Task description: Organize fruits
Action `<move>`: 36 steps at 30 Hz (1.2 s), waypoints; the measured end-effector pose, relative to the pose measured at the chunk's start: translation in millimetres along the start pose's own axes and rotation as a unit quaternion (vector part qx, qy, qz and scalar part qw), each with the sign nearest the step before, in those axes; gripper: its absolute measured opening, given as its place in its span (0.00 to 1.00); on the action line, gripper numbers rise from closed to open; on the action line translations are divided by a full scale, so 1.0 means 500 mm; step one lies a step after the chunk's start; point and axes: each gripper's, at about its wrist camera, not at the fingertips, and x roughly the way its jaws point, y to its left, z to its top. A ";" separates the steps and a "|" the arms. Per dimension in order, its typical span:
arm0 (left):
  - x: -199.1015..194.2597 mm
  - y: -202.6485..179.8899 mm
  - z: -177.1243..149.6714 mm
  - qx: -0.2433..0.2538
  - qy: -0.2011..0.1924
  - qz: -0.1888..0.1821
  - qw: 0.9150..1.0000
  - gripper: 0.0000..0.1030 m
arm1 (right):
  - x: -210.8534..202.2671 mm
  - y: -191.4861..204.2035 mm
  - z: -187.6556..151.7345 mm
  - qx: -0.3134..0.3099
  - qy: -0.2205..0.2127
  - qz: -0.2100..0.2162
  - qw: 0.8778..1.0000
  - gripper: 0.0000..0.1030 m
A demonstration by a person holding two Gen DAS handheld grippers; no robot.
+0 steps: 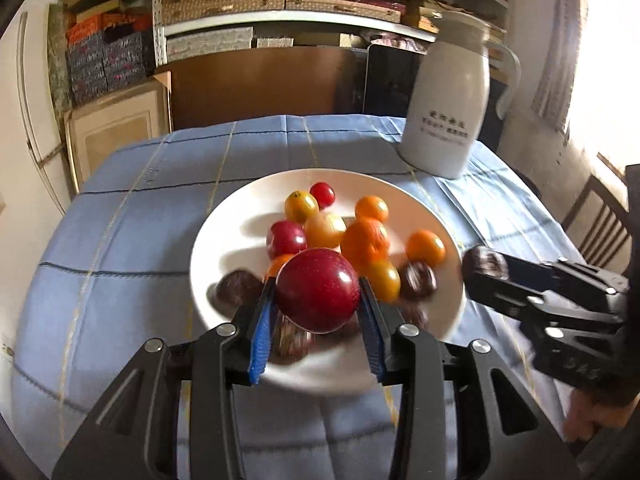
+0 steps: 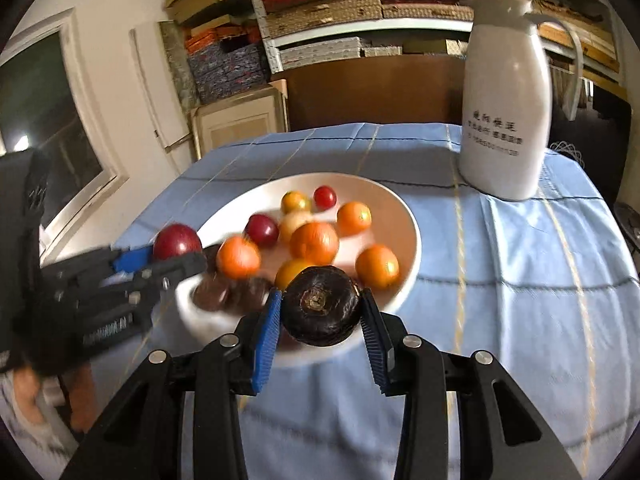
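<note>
A white plate [image 1: 224, 216] on the blue checked tablecloth holds several small oranges [image 1: 365, 242], yellow and red tomatoes, a red plum [image 1: 286, 238] and dark brown round fruits [image 1: 236, 286]. My left gripper [image 1: 318, 284] is shut on a large dark red plum [image 1: 318, 292], lifted above the plate's near edge. Over the plate's right rim, my right gripper [image 1: 486, 268] is shut on a dark brown fruit [image 1: 482, 262]. In the right wrist view that dark fruit [image 2: 322, 312] sits between the blue pads of the right gripper [image 2: 321, 296]. The left gripper [image 2: 160, 258] carries the red plum [image 2: 176, 240] at the left.
A tall white thermos jug [image 1: 448, 100] stands on the cloth behind the plate, to the right [image 2: 504, 112]. A wooden chair [image 1: 600, 216] is beside the table's right edge. Shelves stacked with boxes fill the back wall. A person's hand shows at the lower right.
</note>
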 end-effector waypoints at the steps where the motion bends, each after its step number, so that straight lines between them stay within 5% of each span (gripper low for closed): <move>1: 0.016 0.000 0.005 -0.004 0.001 -0.001 1.000 0.37 | 0.028 -0.006 0.016 0.010 0.000 -0.004 1.000 0.38; 4: 0.058 0.009 0.013 -0.016 0.005 -0.005 1.000 0.45 | 0.083 -0.036 0.037 0.054 -0.007 0.002 0.999 0.40; 6: 0.061 0.012 0.005 -0.013 -0.001 -0.001 1.000 0.73 | 0.102 -0.057 0.038 0.085 -0.002 0.022 0.996 0.53; 13: 0.025 0.029 -0.014 -0.023 -0.014 0.015 1.000 0.80 | 0.068 -0.085 0.017 0.105 -0.013 0.029 0.994 0.55; 17: -0.006 0.021 -0.051 -0.009 -0.031 0.072 0.997 0.93 | 0.044 -0.056 -0.016 0.077 -0.019 0.005 0.997 0.68; 25: -0.079 -0.015 -0.114 0.011 -0.053 0.109 0.993 0.95 | -0.047 0.015 -0.092 0.014 -0.066 -0.065 0.996 0.96; 29: -0.121 -0.006 -0.142 -0.020 -0.060 0.093 0.994 0.95 | -0.085 0.025 -0.108 0.013 -0.081 -0.099 0.992 0.96; 34: -0.161 0.018 -0.181 -0.065 -0.078 0.052 0.993 0.95 | -0.117 0.013 -0.137 0.036 -0.103 -0.091 0.990 0.96; 36: -0.170 0.021 -0.189 -0.069 -0.082 0.062 0.992 0.95 | -0.123 0.017 -0.147 0.032 -0.111 -0.081 0.990 0.96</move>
